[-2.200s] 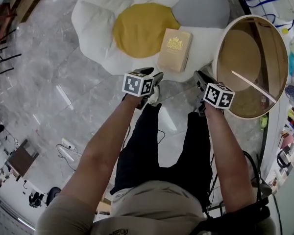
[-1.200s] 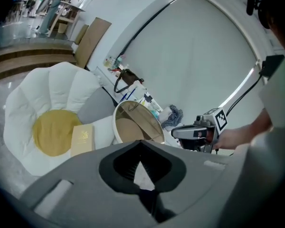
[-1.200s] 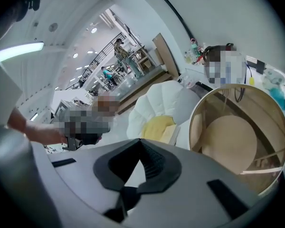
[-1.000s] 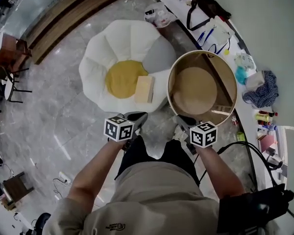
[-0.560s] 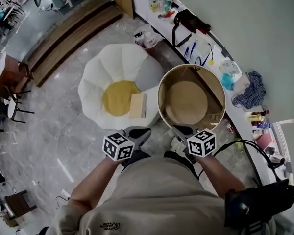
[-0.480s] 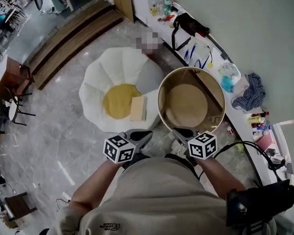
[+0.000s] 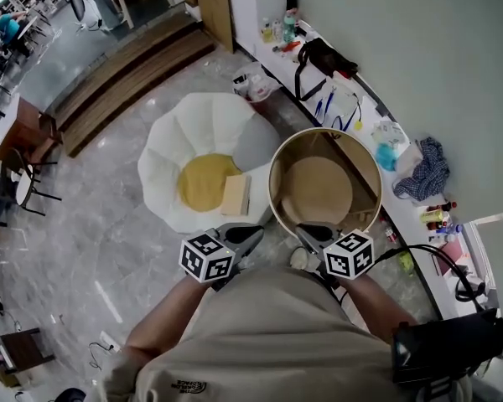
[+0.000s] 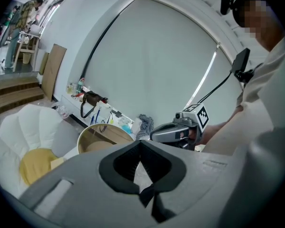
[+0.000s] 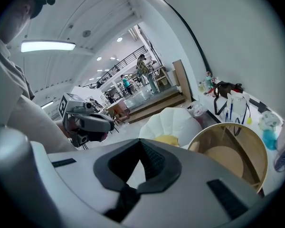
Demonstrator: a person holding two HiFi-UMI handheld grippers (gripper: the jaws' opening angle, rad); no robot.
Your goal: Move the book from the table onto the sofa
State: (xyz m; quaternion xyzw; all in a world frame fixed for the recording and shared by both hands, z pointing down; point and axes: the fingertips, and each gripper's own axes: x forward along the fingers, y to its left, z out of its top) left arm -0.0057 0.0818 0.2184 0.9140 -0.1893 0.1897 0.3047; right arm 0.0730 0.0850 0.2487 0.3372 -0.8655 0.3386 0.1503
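Note:
The tan book (image 7: 235,195) lies flat on the flower-shaped sofa (image 7: 193,132), at the right edge of its yellow middle cushion. The round wooden table (image 7: 273,187) stands just right of the sofa, with nothing on its top. My left gripper (image 7: 256,234) and right gripper (image 7: 304,234) are held close to my body, well short of the book, both shut and empty. In the left gripper view the jaws (image 8: 141,145) meet with nothing between them, and the sofa (image 8: 23,127) and book (image 8: 57,162) show far below. The right gripper (image 9: 141,145) is likewise shut above the table (image 9: 228,151).
A long counter (image 7: 352,99) with a black bag, bottles and a blue cloth (image 7: 423,174) runs along the wall behind the table. Wooden steps (image 7: 126,74) lie beyond the sofa. Chairs (image 7: 21,178) stand at the left and cables (image 7: 436,254) trail at the right.
Both grippers have pulled back from the sofa and risen toward my body, still shut. The view has lifted and widened. The book stays on the sofa.

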